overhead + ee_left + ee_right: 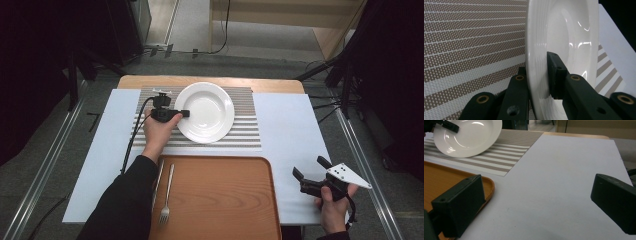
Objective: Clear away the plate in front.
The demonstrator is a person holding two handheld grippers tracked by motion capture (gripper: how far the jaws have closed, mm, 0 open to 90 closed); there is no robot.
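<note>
A white plate (206, 112) rests over a striped placemat (245, 135) at the table's far middle. My left gripper (183, 113) is shut on the plate's left rim. In the left gripper view the rim of the plate (564, 37) passes between the two jaws, one under it and one on its inner face, at my left gripper (539, 75). From the right gripper view the plate (466, 137) looks tilted, raised on the held side. My right gripper (310, 167) hovers open over the white sheet at the near right, and my right gripper (536, 205) holds nothing.
An orange tray (225, 200) lies at the near middle, with a fork (166, 197) and a second utensil (158, 181) at its left side beside my sleeve. White sheets (290, 130) cover the table on both sides of the placemat. The tray's corner (486, 185) lies close to the right gripper.
</note>
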